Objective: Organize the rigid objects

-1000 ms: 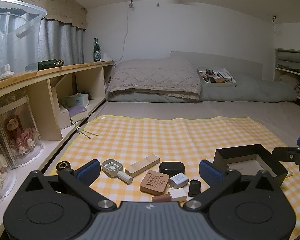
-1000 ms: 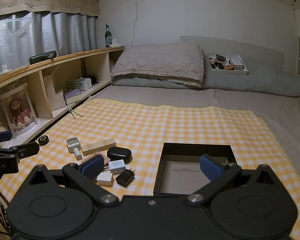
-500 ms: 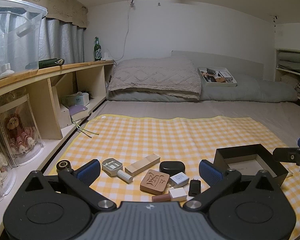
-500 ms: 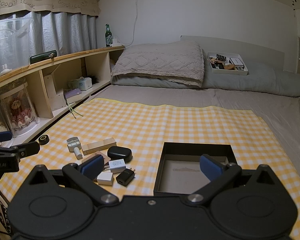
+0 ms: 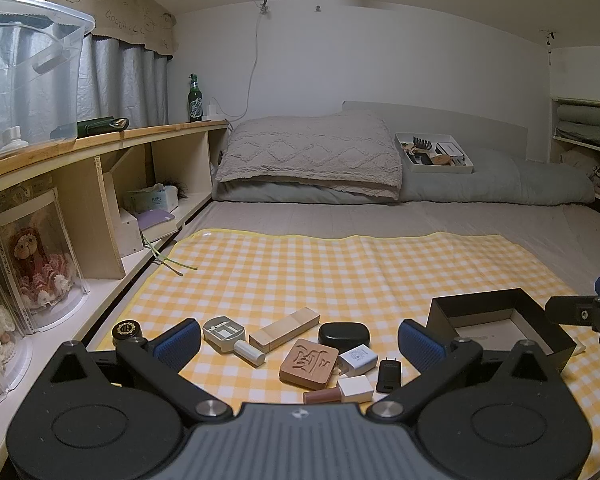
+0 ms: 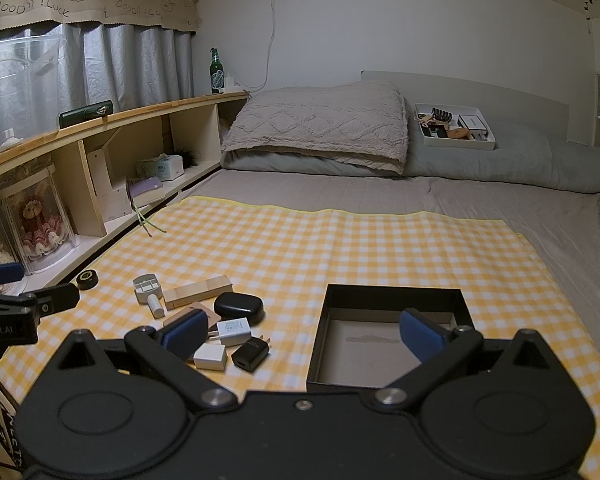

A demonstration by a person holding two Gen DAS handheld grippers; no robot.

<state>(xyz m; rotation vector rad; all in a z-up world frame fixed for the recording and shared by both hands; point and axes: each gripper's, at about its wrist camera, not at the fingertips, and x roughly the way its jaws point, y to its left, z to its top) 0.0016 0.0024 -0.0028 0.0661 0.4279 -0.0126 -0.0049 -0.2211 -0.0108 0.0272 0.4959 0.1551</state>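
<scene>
On the yellow checked cloth (image 5: 340, 264) spread over the bed, the left gripper (image 5: 299, 340) hovers low with its blue-padded fingers (image 5: 178, 343) spread wide apart, holding nothing and touching nothing. It points forward over a cluster of small items lying between the fingertips: a carved wooden block (image 5: 309, 366), a black oval case (image 5: 343, 336), a long pale wooden block (image 5: 285, 328), a grey tray-like piece (image 5: 223, 333) with a white cylinder (image 5: 249, 352) just beside it, a white charger (image 5: 358, 361), a black plug adapter (image 5: 388, 375), a white cube (image 5: 355, 388) and a brown tube (image 5: 322, 395). A small round black tin (image 5: 126, 329) sits apart at the cloth's left edge.

The right gripper (image 6: 299, 334) is likewise wide open and empty, held level above the near edge of the cloth. Its right finger (image 6: 418, 334) shows over the open black box (image 6: 394, 294), which stands on the cloth to the right of the cluster; its left finger overlaps the carved block in view, but whether it touches cannot be told. The box holds none of the items. In the right wrist view the left gripper's side shows at the far left; in the left wrist view the right gripper's tip shows at the far right, near the box.
</scene>
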